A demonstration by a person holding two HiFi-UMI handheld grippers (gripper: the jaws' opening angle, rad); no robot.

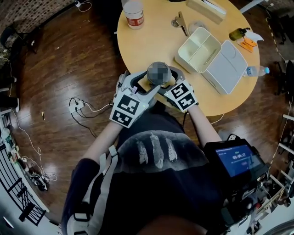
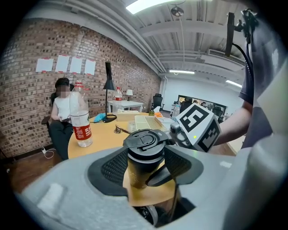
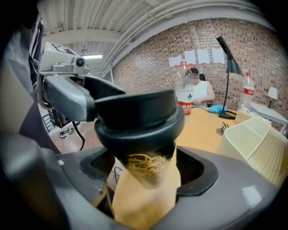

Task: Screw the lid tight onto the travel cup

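The travel cup point(image 1: 158, 73) is dark with a gold pattern and stands at the near edge of the round wooden table point(image 1: 151, 41). Both grippers meet on it. My left gripper point(image 1: 146, 82) comes in from the left. In the left gripper view its pads flank the cup right at the black flip-top lid point(image 2: 145, 141), closed on it. My right gripper point(image 1: 166, 83) comes in from the right. In the right gripper view its pads press the patterned cup body point(image 3: 146, 166) below the lid point(image 3: 137, 117). A grey finger point(image 3: 76, 101) of the left gripper reaches the lid's side.
On the table lie a red-labelled water bottle point(image 1: 134, 13), an open white lunch box point(image 1: 200, 49) with its cover point(image 1: 227, 66), a small dark bottle point(image 1: 239, 33) and a clear bottle point(image 1: 257, 70). A cable point(image 1: 80, 108) trails on the floor. A person point(image 2: 60, 112) sits beyond the table.
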